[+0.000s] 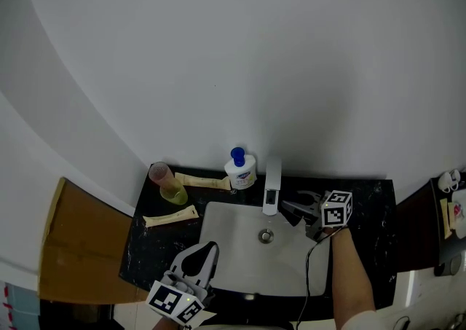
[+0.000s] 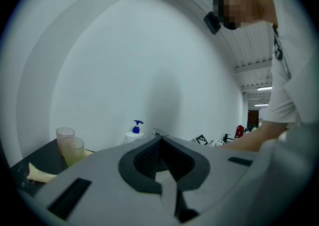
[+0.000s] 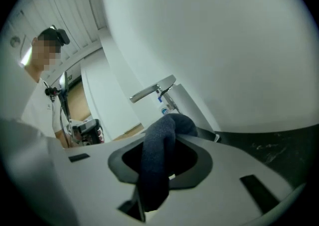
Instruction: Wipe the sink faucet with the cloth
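Observation:
The chrome faucet [image 1: 271, 186] stands at the back of the white sink [image 1: 226, 248], its spout reaching over the basin. My right gripper [image 1: 289, 209] sits just right of the faucet, pointing left at it, shut on a dark blue-grey cloth [image 3: 157, 170]. In the right gripper view the cloth bulges out past the fingertips of the right gripper [image 3: 172, 125], and the faucet [image 3: 154, 90] is close ahead with a small gap between. My left gripper [image 1: 211, 247] hangs over the sink's front left, jaws together and nothing in them; its own view shows the left gripper [image 2: 158, 139] facing the back wall.
On the black counter [image 1: 371, 212] behind the sink stand a white soap bottle with a blue pump [image 1: 239, 169] and a plastic cup [image 1: 170, 183]. Two cream tubes [image 1: 171, 215] [image 1: 202, 182] lie at the left. A brown board [image 1: 80, 248] borders the counter's left side.

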`<state>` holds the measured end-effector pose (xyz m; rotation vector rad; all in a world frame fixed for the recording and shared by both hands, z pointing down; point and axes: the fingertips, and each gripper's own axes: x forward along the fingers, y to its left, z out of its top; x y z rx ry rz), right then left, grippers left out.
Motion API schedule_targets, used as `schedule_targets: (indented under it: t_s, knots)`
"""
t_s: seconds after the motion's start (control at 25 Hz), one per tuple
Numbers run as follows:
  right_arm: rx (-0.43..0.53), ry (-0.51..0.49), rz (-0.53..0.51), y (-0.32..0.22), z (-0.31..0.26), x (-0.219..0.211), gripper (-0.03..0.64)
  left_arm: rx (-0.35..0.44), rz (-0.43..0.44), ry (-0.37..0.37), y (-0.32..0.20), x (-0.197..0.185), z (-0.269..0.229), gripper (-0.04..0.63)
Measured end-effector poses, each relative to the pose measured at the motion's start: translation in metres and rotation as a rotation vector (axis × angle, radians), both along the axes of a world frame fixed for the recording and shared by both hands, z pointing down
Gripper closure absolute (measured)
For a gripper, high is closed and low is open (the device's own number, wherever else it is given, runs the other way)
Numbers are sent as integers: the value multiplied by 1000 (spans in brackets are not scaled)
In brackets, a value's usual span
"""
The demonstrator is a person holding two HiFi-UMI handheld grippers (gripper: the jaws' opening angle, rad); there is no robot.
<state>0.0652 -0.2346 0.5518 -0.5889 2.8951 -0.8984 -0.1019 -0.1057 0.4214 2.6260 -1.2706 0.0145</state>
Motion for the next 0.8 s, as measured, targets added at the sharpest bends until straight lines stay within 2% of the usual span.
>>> schedule_targets:
  t_s: [0.16,0.24,0.32,0.36,0.44,0.64,0.72,0.8]
  knots:
    - [-43,-33,-222,52,1,-15,522,-3,-2,5,0,-2,1,597]
    - [-80,-1,-359,82,8,-22,522,-3,4,10,-1,0,1,597]
    - [-110,61,-414,97,19,-22,522,-1,12,16,-2,2,1,597]
    - [-117,91,-392,94,24,-19,522,-1,14,17,-3,3,1,597]
    - [-119,110,-282,73,30,-10,522,-1,19,17,-3,5,1,597]
    - [-69,55,26,6,20,8,522,-2,24,9,-2,6,0,597]
    - [-51,11,82,-9,9,11,520,2,21,6,-2,5,-2,597]
    - [-43,-16,67,-11,1,8,522,7,15,3,-2,2,-4,597]
